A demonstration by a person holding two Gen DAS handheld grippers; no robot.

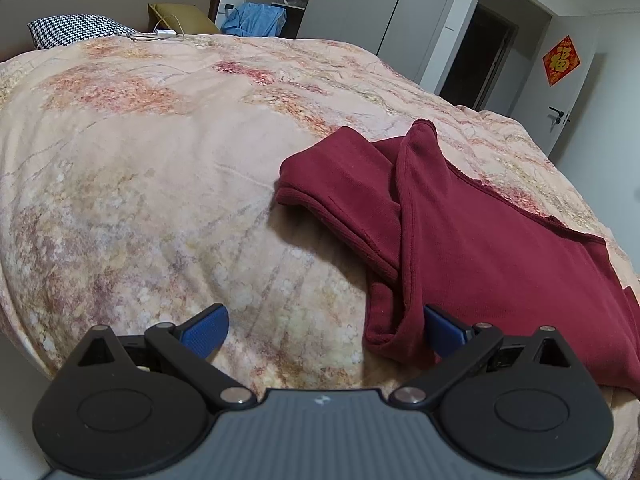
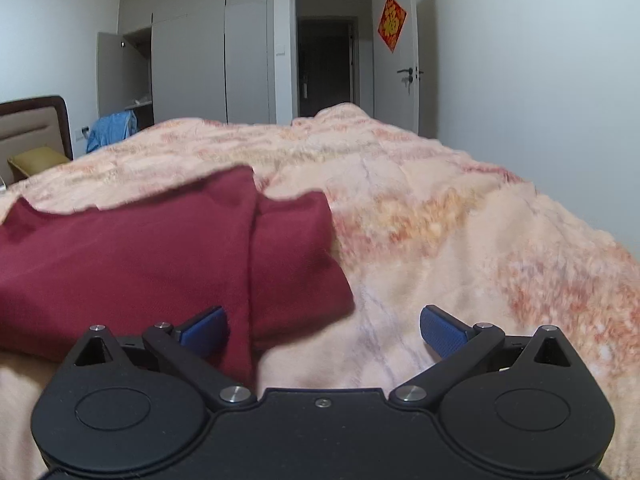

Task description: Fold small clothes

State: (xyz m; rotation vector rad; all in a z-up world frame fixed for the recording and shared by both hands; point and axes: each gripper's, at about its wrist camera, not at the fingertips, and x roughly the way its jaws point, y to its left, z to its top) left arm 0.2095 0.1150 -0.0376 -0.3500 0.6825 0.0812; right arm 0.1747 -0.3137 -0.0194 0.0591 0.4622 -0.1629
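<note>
A dark red garment (image 1: pixel 472 236) lies on the floral bedspread (image 1: pixel 140 168), with a sleeve or flap folded across its left part. My left gripper (image 1: pixel 324 332) is open and empty, low over the bed at the garment's near left edge; its right blue pad (image 1: pixel 442 330) is right beside the cloth's fold. In the right wrist view the garment (image 2: pixel 140 264) lies left of centre. My right gripper (image 2: pixel 324 332) is open and empty over the garment's near right corner, with its left pad (image 2: pixel 204 330) above the cloth.
The bedspread (image 2: pixel 460 240) covers the whole bed. A houndstooth pillow (image 1: pixel 76 30), a yellow cushion (image 1: pixel 180 18) and a white charger cable (image 1: pixel 160 34) lie at the headboard. Blue clothing (image 1: pixel 254 20) hangs beyond. A wardrobe (image 2: pixel 208 48) and open doorway (image 2: pixel 326 64) are behind.
</note>
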